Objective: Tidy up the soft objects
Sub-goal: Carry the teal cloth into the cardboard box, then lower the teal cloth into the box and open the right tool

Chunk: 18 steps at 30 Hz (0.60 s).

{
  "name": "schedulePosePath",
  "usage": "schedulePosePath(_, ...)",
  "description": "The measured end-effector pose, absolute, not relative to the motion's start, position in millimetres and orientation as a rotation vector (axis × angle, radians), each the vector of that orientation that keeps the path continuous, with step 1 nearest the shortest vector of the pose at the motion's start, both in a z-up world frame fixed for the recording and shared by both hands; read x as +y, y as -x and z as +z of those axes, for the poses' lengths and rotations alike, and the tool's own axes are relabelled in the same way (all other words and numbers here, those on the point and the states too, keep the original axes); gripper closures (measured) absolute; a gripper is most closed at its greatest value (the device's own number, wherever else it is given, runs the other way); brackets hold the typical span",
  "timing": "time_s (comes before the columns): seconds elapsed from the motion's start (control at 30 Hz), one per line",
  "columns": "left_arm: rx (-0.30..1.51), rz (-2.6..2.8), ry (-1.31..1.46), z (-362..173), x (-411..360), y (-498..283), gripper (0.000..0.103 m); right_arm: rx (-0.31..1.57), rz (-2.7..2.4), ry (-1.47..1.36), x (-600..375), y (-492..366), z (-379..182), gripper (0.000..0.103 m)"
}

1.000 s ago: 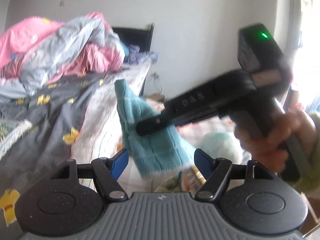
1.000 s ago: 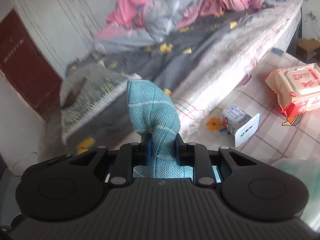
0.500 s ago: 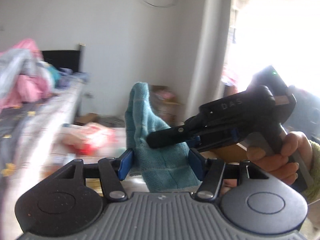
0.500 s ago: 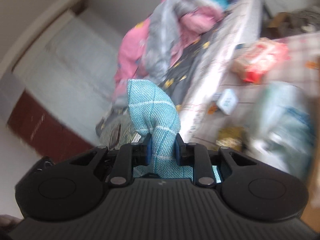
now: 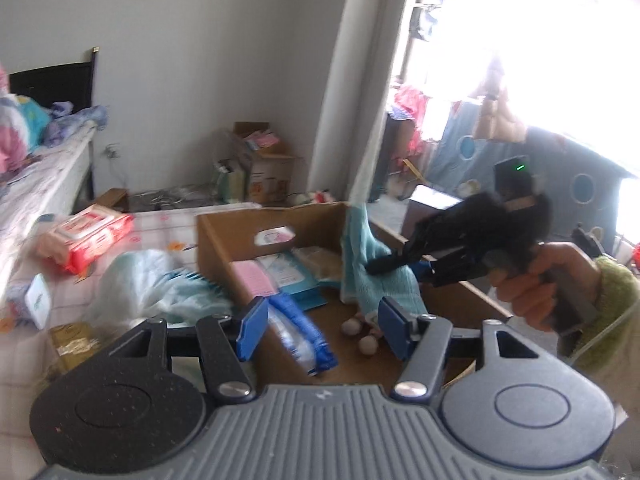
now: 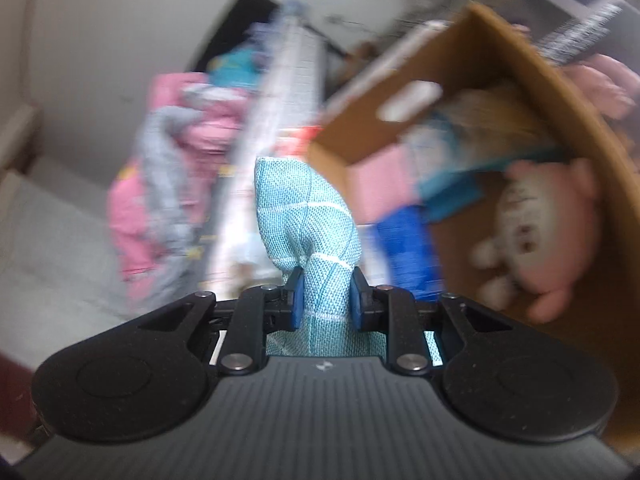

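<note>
Cluttered cardboard box (image 5: 224, 236) beneath teal cloth (image 5: 372, 276)

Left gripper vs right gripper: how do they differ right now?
The right gripper is shut on the teal cloth; the left gripper is open with nothing between its pads. The right gripper holds the cloth over the cardboard box; the left gripper hangs empty near the box's front edge. Both share blue pads and black frames.

Teal cloth (image 6: 308, 220) with white grid lines, brown cardboard box (image 5: 224, 236), pink plush (image 6: 552, 232)
</note>
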<state>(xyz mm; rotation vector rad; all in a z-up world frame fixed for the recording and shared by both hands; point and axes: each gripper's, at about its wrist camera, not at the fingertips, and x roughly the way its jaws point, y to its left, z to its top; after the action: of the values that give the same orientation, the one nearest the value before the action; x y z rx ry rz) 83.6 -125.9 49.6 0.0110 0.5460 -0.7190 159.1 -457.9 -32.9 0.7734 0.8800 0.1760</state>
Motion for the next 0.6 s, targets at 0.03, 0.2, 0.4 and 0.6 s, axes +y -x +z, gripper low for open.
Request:
schedulePosePath(0.03, 0.549, -0.698, -0.012, 49, -120, -84, 0.040, 0.910, 0.144, -0.751, -458, -171, -43, 0.082)
schedulePosePath(0.2, 0.566, -0.597, 0.002, 49, -91, -93, 0.040, 1.026, 0.016, -0.581, -433, -220, -80, 0.078)
schedulePosePath(0.4, 0.587, -0.534, 0.021, 44, -65, -94, 0.040, 1.042, -0.100, -0.429, -407, -243, -96, 0.070)
schedulePosePath(0.6, 0.583, -0.494, 0.012, 38, -40, -88, 0.039, 0.940, -0.113, -0.432, -403, -222, -72, 0.069)
